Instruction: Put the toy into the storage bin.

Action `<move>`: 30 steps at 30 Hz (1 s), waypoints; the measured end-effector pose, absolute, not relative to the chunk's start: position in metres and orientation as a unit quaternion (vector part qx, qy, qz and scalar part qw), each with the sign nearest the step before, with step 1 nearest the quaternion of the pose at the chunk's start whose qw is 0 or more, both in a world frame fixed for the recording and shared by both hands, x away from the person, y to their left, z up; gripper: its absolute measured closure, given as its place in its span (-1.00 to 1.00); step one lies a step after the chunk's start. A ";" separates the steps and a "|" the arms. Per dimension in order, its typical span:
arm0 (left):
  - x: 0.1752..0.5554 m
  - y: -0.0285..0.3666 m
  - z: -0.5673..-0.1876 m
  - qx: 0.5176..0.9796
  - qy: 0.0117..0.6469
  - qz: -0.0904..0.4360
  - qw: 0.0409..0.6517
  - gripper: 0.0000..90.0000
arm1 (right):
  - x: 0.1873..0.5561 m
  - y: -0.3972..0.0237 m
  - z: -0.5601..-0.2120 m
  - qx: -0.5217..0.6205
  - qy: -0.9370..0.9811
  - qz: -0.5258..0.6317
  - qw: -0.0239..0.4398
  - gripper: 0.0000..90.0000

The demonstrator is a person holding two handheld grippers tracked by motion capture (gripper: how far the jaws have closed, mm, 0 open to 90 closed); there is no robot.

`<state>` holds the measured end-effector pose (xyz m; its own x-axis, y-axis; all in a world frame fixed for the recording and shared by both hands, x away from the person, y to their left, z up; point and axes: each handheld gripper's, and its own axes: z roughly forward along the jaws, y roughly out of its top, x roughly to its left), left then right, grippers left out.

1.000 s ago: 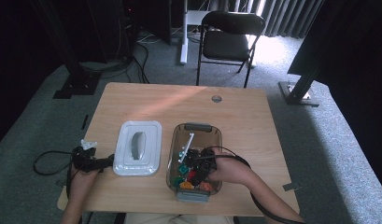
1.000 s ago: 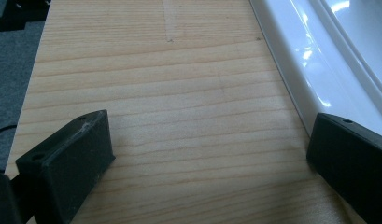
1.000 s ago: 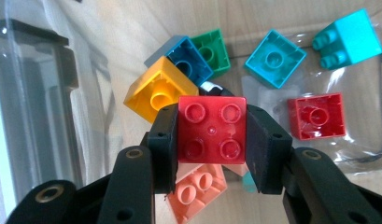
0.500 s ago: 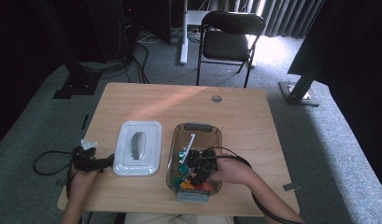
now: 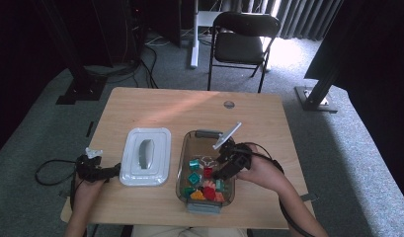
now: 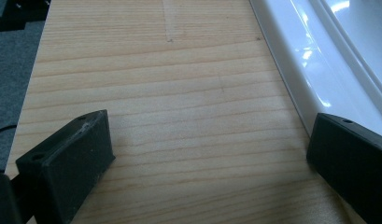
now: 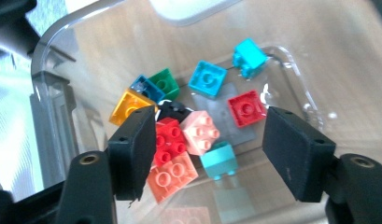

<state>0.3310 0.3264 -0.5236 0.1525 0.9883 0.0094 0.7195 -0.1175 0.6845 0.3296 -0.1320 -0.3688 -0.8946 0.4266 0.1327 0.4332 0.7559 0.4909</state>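
Note:
A clear plastic box (image 5: 185, 148) on the wooden table (image 5: 180, 106) holds several toy bricks. My right gripper (image 5: 220, 173) hangs over its right side, and the jaws have just been opening. In the right gripper view the right gripper (image 7: 209, 140) is open with nothing pressed between its pads. Below it lie a pink brick (image 7: 200, 132), a red brick (image 7: 246, 108), a cyan brick (image 7: 207, 79) and a yellow brick (image 7: 127, 106). The white lid (image 5: 145, 155) lies flat left of the box. My left gripper (image 5: 112, 172) rests open at the lid's left edge, and the open left gripper (image 6: 212, 135) frames bare wood beside the lid (image 6: 314, 60).
A black folding chair (image 5: 244, 34) stands beyond the far table edge. A round cable hole (image 5: 229, 104) sits in the far part of the tabletop. A black cable (image 5: 49, 173) loops off the table's left side. Dark stand bases (image 5: 313, 98) rest on the carpet.
My right gripper has risen and shifted right and away from the box's near end, and its jaws have spread apart. The left gripper has stayed put.

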 end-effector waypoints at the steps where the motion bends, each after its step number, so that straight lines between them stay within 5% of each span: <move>1: 0.331 0.327 -0.524 0.708 0.604 0.243 0.276 -0.98 | 0.330 -0.136 -0.368 -0.237 -0.934 -0.268 0.005 -0.33; 11: 0.331 0.326 -0.524 0.707 0.604 0.243 0.276 -0.98 | 0.328 -0.166 -0.359 -0.274 -0.907 -0.316 -0.046 -0.73; 30: 0.331 0.326 -0.524 0.707 0.604 0.244 0.277 -0.98 | 0.335 -0.224 -0.394 -0.340 -0.863 -0.357 -0.113 -0.71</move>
